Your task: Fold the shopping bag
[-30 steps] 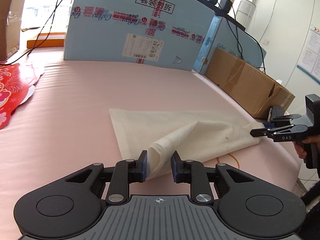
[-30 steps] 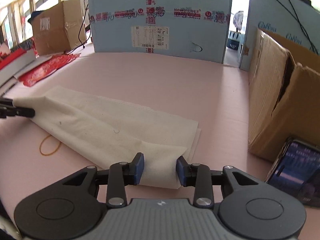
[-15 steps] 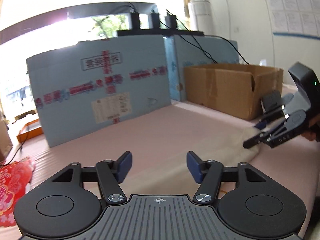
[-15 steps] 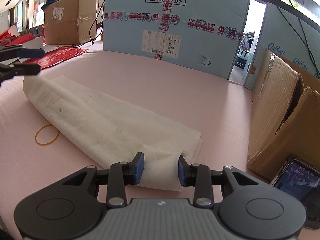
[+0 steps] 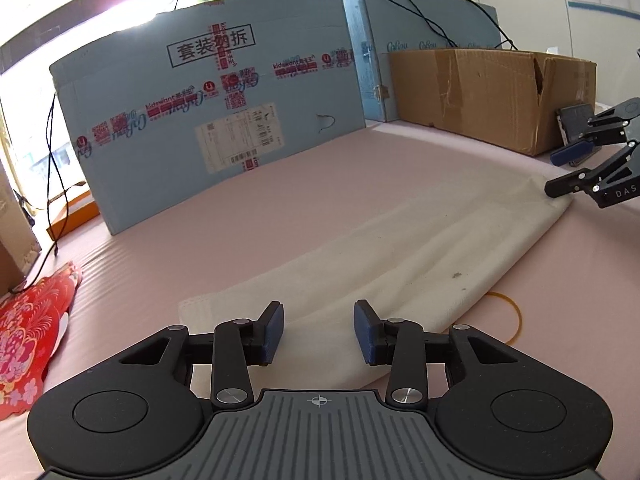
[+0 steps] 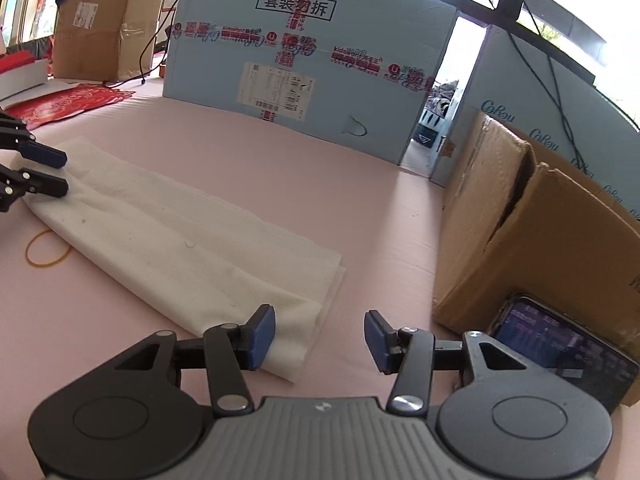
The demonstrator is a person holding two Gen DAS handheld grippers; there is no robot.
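Left wrist view: the left gripper (image 5: 319,330) has its blue pads (image 5: 273,332) apart and slowly closing, with nothing pinched. The near end of the folded cream shopping bag (image 5: 408,256) lies flat on the pink table (image 5: 248,224) under and between the jaws, running from there ahead and to the right. At its far right end sits the right gripper (image 5: 560,172), jaws apart, the lower finger at the cloth's corner. A yellow rubber band (image 5: 508,316) lies on the table just right of the jaws, partly tucked under the bag's edge. A red patterned paper (image 5: 28,328) lies well to the left of the jaws. Ahead stand a blue printed carton (image 5: 208,120) and, to the right, a brown cardboard box (image 5: 488,92).

Right wrist view: the right gripper (image 6: 320,338) is opening, its pads (image 6: 260,338) clear of the cloth. The shopping bag (image 6: 192,240) lies flat, its near corner beside the left pad and reaching partway into the gap; it stretches ahead and left to the left gripper (image 6: 60,172), whose fingers stand apart at the far end. The rubber band (image 6: 46,248) lies left of the jaws, beside the bag's near edge. Right of the jaws is the brown cardboard box (image 6: 532,240), with a phone (image 6: 560,344) leaning on it, screen lit.
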